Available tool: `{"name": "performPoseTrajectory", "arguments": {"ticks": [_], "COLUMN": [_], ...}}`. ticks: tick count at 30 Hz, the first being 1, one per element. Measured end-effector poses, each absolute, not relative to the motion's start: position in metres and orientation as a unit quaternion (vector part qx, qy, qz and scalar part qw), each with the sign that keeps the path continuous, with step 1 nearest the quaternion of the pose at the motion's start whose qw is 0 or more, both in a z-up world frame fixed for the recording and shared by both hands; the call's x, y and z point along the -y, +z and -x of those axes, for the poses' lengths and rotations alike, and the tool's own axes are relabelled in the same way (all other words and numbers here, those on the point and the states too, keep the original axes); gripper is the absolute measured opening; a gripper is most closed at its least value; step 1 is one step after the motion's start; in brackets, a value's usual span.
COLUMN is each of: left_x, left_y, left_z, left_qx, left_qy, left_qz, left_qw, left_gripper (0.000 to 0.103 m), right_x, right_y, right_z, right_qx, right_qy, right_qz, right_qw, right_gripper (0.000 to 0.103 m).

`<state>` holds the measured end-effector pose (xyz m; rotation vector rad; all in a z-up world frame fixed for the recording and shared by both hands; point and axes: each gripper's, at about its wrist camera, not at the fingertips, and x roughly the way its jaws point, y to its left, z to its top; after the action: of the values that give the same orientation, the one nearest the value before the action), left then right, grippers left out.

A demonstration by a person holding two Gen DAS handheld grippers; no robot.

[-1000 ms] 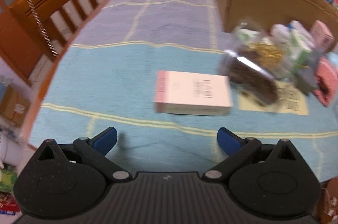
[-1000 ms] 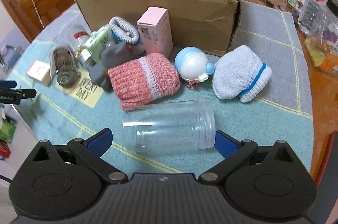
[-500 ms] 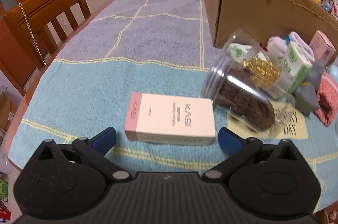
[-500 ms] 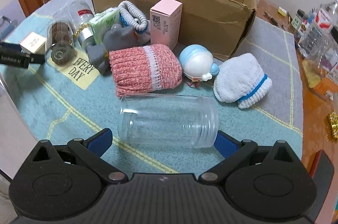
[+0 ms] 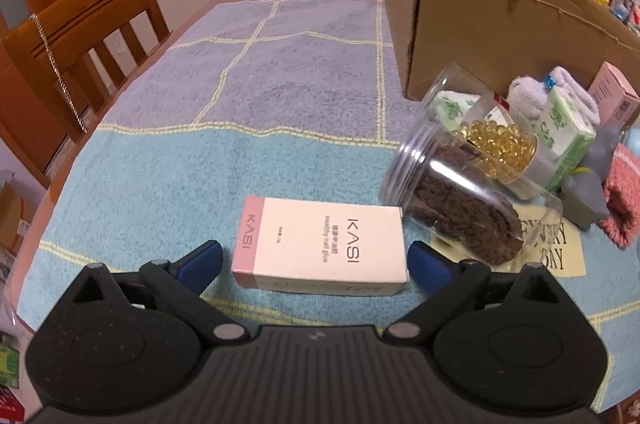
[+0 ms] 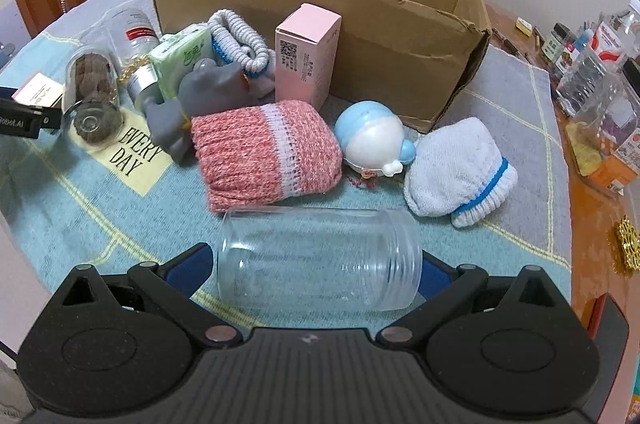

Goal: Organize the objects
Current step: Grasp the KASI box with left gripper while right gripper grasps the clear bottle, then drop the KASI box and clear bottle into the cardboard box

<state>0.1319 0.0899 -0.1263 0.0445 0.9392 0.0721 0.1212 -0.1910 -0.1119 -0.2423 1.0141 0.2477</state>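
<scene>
Between left tongs | KASI box: flat, pink-white

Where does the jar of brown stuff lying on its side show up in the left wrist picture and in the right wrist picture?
Left wrist: the jar of brown pieces lies right of centre, just right of the KASI box.
Right wrist: the same jar lies at the far left, its base toward the camera.
Shared landmark: the yellow EVERY DAY card, partly under the jar in both.
</scene>
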Motion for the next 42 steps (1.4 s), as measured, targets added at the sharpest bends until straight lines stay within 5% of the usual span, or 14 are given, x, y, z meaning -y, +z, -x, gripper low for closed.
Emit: {"name": "performPoseTrajectory", "arguments": {"ticks": [8, 25, 42], "left_x": [-0.092, -0.108, -0.025], "left_y": [-0.122, -0.063, 0.026], "left_z": [-0.135, -0.141, -0.239], "left_qx": [-0.457, -0.48, -0.401], "left_qy": [0.026, -0.023, -0.159], "left_qz": [-0.027, -0.055, -0.05], "left_qw": [0.889, 0.875, 0.901], "left_gripper": [0.08, 0.079, 0.08], "right_x": [0.192, 0.207, 0.207], "right_y": [-0.111, -0.063, 0.023], "right_z": [-0.126, -0.128, -0.203], "right_qx": [-0.495, -0.498, -0.419], "right_qy": [0.091, 0.097, 0.131], "right_qz": [0.106, 0.066, 0.053], "right_qw": [0.857, 0.859, 0.897], "right_gripper": [0.094, 0.093, 0.093]}}
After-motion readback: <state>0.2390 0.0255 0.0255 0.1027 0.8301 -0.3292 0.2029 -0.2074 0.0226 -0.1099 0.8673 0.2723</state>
